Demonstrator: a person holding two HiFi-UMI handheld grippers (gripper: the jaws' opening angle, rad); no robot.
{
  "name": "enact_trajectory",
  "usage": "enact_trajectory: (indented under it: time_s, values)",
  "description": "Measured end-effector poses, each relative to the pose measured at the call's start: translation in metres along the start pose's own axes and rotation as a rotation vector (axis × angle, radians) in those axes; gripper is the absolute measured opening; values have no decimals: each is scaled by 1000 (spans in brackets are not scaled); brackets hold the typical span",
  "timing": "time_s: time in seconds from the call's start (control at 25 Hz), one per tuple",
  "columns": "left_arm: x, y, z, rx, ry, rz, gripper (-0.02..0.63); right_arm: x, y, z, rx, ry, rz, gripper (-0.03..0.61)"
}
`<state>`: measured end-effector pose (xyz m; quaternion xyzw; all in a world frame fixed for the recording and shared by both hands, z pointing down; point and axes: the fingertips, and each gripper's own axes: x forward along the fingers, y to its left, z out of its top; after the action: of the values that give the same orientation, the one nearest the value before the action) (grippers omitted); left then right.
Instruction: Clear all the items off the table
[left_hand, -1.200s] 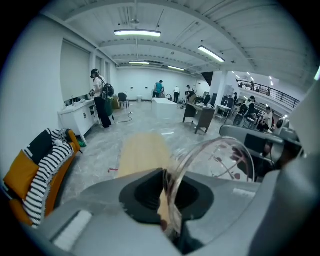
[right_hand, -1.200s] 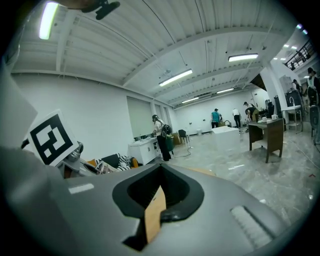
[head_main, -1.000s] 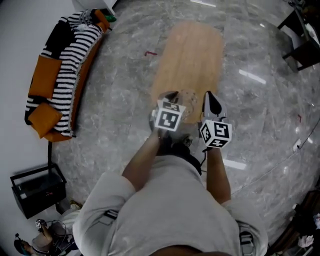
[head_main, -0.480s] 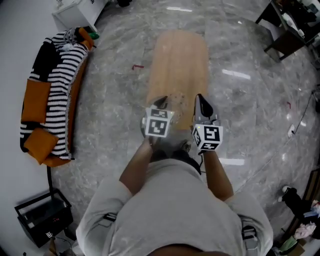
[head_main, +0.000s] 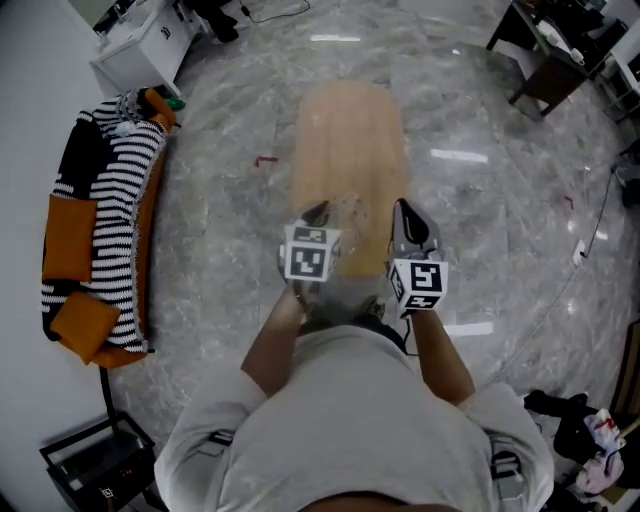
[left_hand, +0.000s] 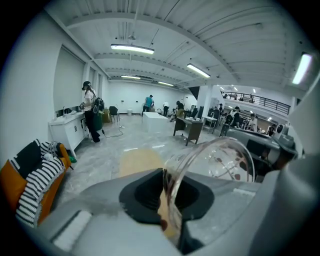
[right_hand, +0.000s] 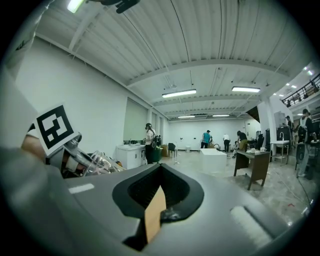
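Left claw clamped on the rim of a clear glass bowl, held above the wooden bench ahead; right claw alongside, drawn together, apparently empty; next, likely, carrying the bowl away level.

The light wooden oblong table lies open along its whole top, so my grippers can pass over it. At its near end, the clear glass bowl clamped by its rim in my left gripper crowds the gap towards my right gripper. Grey marble floor runs free on both sides of the table. Well to its left stands a black-and-white striped, orange sofa, and past its far right corner a dark desk.
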<state>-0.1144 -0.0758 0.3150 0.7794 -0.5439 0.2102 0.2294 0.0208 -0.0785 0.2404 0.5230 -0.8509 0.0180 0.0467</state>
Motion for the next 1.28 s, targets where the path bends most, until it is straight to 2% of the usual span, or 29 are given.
enact_trajectory:
  time_s: [0.2, 0.36, 0.48, 0.72, 1.28]
  values:
    - [-3, 9, 8, 16, -48, -64, 43, -5, -12, -6, 2, 5, -26, 6]
    - [-9, 32, 11, -32, -72, -21, 43, -6, -16, -9, 3, 10, -29, 6]
    - [-9, 39, 12, -35, -73, 12, 43, -2, -16, -9, -6, 8, -20, 6]
    - [-8, 20, 6, -37, -66, 3, 43, -7, -10, 0, -53, 2, 9, 5]
    - [6, 5, 7, -21, -77, -11, 43, -2, -10, -6, -56, 6, 38, 6]
